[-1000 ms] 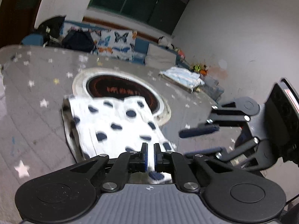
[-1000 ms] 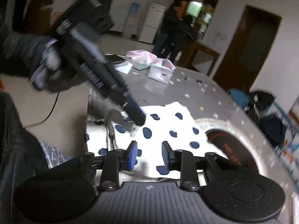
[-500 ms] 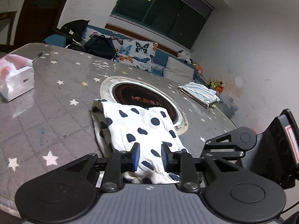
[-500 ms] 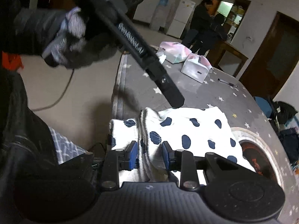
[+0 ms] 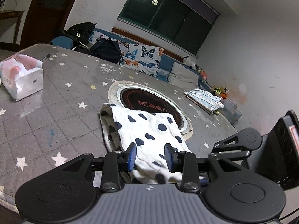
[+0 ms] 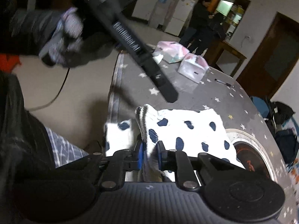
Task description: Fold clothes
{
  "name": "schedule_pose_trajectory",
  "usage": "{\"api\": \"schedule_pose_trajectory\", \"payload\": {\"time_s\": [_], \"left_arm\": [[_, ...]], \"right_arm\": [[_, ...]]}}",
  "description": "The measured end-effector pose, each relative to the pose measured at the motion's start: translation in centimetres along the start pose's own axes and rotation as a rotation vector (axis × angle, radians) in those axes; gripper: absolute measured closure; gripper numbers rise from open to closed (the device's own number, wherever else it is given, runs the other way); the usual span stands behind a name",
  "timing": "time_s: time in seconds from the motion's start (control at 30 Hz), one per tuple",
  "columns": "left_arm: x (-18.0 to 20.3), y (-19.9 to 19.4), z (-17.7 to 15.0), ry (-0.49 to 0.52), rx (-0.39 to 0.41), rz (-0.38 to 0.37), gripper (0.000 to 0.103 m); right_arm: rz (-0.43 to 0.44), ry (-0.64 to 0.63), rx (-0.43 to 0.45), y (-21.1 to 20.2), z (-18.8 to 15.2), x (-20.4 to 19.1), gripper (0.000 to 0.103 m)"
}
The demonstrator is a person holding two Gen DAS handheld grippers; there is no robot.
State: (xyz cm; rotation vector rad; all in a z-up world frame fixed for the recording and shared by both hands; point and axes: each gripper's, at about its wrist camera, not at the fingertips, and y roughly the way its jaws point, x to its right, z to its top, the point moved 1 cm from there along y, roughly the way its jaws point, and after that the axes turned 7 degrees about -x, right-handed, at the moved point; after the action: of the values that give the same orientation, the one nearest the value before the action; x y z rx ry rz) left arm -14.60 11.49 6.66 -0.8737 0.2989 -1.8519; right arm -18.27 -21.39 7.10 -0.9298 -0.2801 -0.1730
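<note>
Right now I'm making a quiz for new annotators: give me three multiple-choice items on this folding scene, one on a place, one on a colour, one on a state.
1. Where does the far end of the spotted garment lie?
A. on the round cooktop ring
B. on the tissue pack
C. on the striped cloth

2. What colour are its spots?
A. red
B. dark blue
C. green

3. How is the left gripper?
A. shut on a pen
B. out of view
C. open, with cloth between its fingers

Answers: 1 A, the cloth overlaps the ring's near edge; 2 B, navy blotches on white; 3 C, a wide gap shows between the blue pads.
</note>
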Motion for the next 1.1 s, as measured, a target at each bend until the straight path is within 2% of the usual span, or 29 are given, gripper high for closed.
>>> {"api": "schedule_pose_trajectory", "payload": {"time_s": [0.2,0.37,0.5,0.63,0.8,0.9,1.03,1.1], "left_arm": [[0.4,-0.4,0.5,0.014,0.016,-0.003,0.061],[0.9,-0.1,0.5,0.023,0.006,-0.017,0.061],[1.9,0.5,0.3,0.044,-0.017,-0.057,0.062],[3.0,1.4,-0.3,0.067,-0.051,-0.109,0.063],[3.0,2.6,-1.1,0.065,-0.098,-0.130,0.064],[2.4,3.0,-1.8,0.058,-0.128,-0.108,0.065],[1.6,3.1,-2.6,0.045,-0.161,-0.084,0.065],[2.0,2.7,-2.4,0.055,-0.146,-0.097,0.065]], "right_arm": [[0.024,0.027,0.035,-2.5,-0.1,0.5,0.090],[0.080,0.010,0.040,-2.7,-0.8,-1.1,0.090],[0.094,-0.011,0.012,-1.2,-1.4,-1.7,0.089],[0.120,-0.013,0.020,-1.3,-1.3,-1.7,0.081],[0.158,0.061,0.053,-3.0,-1.3,-0.5,0.079],[0.156,0.123,0.071,-4.2,-1.6,0.8,0.079],[0.108,0.213,0.086,-5.2,-1.8,3.2,0.078],[0.066,0.271,0.078,-5.1,-1.8,4.6,0.077]]}}
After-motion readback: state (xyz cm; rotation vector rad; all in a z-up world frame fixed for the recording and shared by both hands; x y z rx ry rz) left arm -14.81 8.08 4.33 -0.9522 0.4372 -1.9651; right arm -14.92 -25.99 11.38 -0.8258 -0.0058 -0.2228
